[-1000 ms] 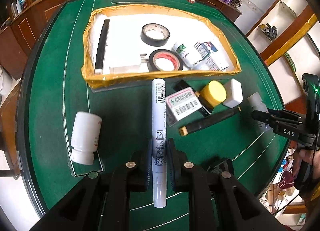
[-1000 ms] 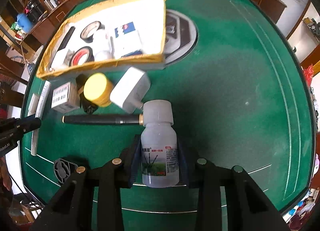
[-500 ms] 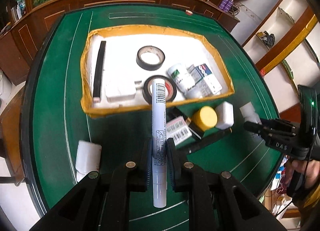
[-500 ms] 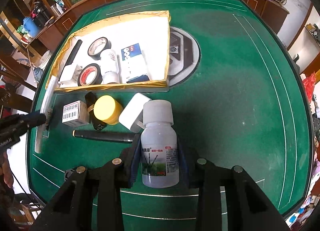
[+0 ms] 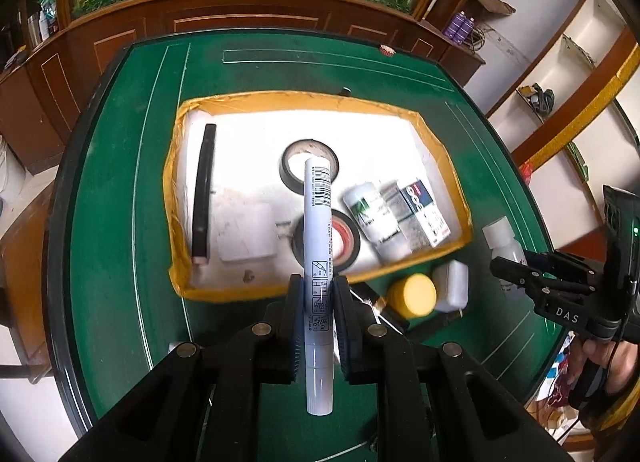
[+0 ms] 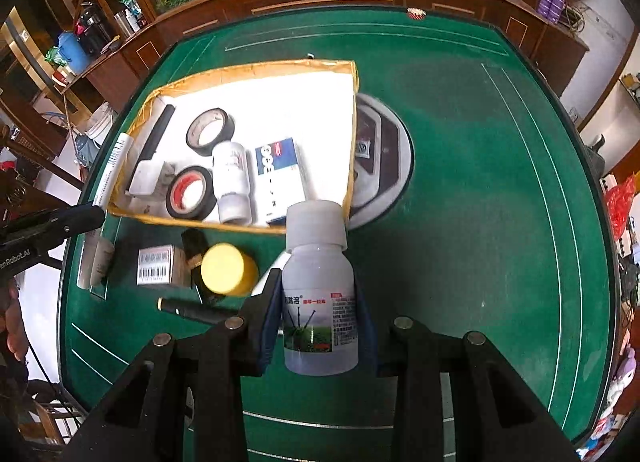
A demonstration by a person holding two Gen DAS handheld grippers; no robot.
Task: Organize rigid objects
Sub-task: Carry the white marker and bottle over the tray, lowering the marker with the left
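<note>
Holding a white marker pen upright at mid-frame, pinched between the fingers of the left hand-held gripper, tip overlapping the black tape roll and the red-cored tape roll lying in the yellow-edged tray. Clamping a small white-capped bottle at lower centre of the right wrist view, squeezed between the fingers of the right hand-held gripper, cap overlapping the tray's near right corner.

Hiding part of the white adapter behind the bottle; cutting off the dark pen behind the gripper finger. Leaving small print on the labels too fine to read.

Resting on a green felt desk with white lines: a yellow-capped jar, a barcoded box, and a round white device partly tucked under the tray. Ringing the desk at the upper edge with brown wooden panelling and orange flowers.
</note>
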